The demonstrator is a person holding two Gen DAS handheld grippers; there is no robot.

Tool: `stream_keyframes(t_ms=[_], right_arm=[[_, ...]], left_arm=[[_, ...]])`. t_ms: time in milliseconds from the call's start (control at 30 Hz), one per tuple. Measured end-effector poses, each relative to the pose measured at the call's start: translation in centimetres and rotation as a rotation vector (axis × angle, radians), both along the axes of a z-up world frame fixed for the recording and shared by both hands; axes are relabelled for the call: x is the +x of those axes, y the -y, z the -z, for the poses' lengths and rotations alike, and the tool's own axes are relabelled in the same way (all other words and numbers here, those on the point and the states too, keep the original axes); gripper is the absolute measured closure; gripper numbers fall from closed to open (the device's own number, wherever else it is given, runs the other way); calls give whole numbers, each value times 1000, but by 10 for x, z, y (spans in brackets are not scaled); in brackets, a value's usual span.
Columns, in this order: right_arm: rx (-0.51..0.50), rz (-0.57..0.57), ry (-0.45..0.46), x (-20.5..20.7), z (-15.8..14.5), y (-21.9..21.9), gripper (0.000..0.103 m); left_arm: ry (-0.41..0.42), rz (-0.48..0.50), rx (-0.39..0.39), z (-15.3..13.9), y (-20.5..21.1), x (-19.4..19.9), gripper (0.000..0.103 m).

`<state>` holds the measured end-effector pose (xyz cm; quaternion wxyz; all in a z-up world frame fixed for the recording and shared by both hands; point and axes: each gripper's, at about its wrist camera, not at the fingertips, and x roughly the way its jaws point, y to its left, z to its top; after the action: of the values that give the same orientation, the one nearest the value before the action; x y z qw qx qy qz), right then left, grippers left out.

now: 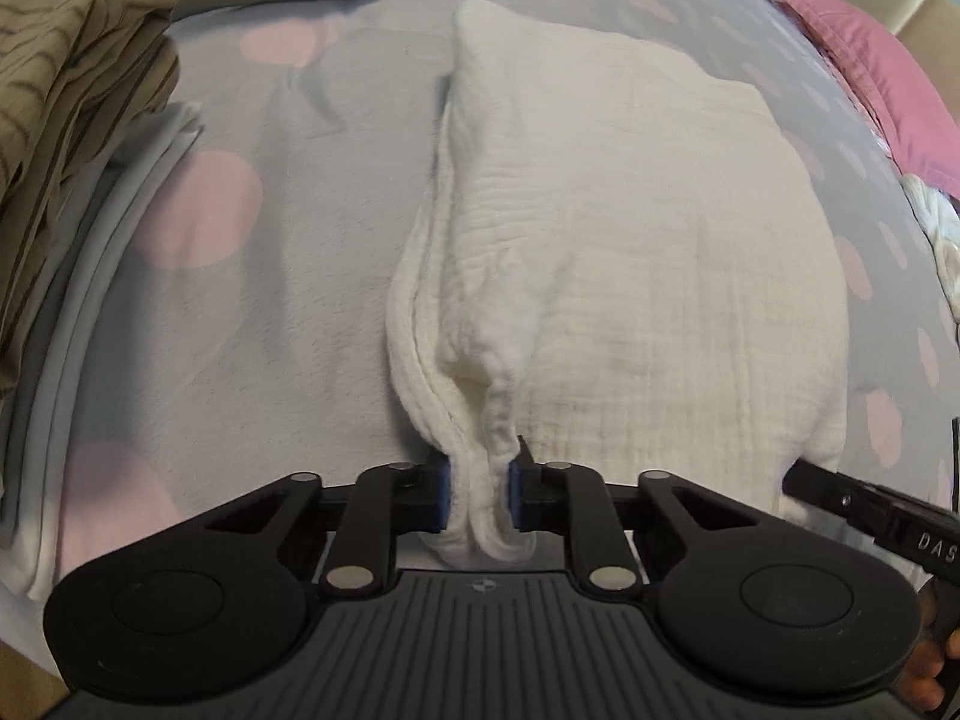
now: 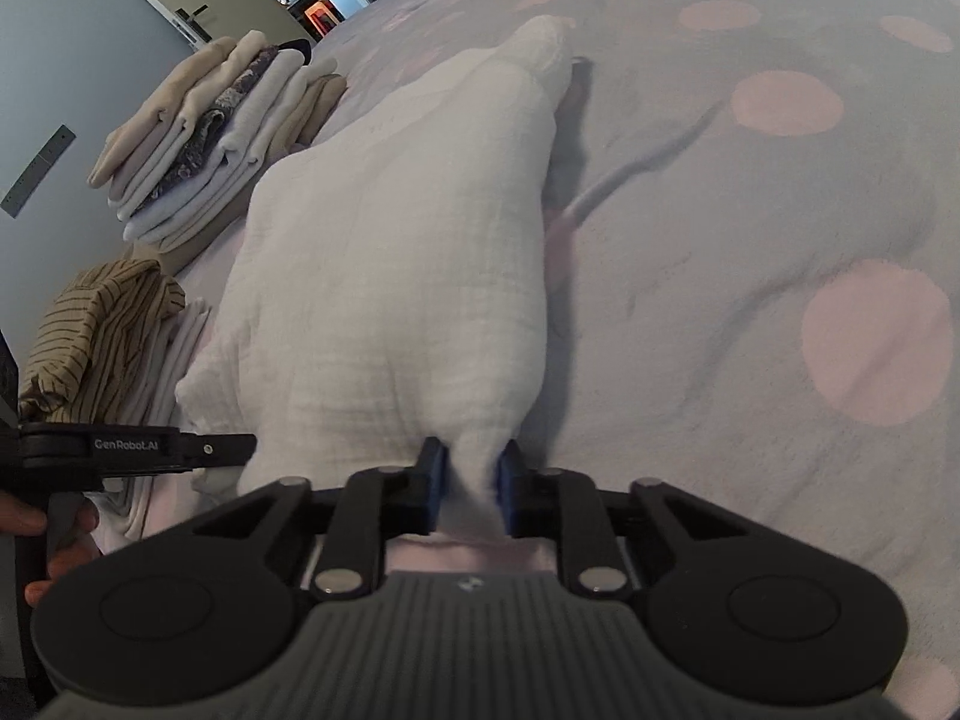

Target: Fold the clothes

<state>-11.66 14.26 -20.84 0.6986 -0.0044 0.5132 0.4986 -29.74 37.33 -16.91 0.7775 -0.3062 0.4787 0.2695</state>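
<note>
Lying part-folded on the grey pink-dotted bedspread [image 1: 252, 312], the white crinkled muslin cloth [image 1: 630, 252] is pinched at its near corners by left gripper [image 1: 480, 495] and right gripper [image 2: 469, 489]; another fold likely remains, while finished folded stacks [image 2: 222, 132] sit beside it.

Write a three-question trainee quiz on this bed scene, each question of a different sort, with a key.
1. True or false: the left gripper is shut on the near edge of the white crinkled muslin cloth.
2. Which garment lies on top of the nearer pile beside the cloth? A: the tan shirt with dark stripes; B: a red wool jumper; C: a black leather jacket.
3. Fill the blank: the grey bedspread bears large round spots coloured ____.

Key: 1 true. 2 A. 3 pink. Note that the right gripper pinches the same cloth at another corner, and a taller stack of folded clothes stands further back.
</note>
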Motion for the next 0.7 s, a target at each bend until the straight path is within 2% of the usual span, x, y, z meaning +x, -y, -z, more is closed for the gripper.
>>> stream_keyframes(t_ms=[267,400,500,700], right_arm=[[-3,-3,26,3,-41,17,90],[-30,-7,22,6,-61,30,91],[-56,-52,64,5,-76,48,91],[-116,-96,41,14,-82,96,91]], left_arm=[[57,19,1,-32,10,-15,92],[83,37,-37,-49,26,-20,92],[73,81,-51,-54,43,-15,92],[76,148,-119,-57,79,-17,92]])
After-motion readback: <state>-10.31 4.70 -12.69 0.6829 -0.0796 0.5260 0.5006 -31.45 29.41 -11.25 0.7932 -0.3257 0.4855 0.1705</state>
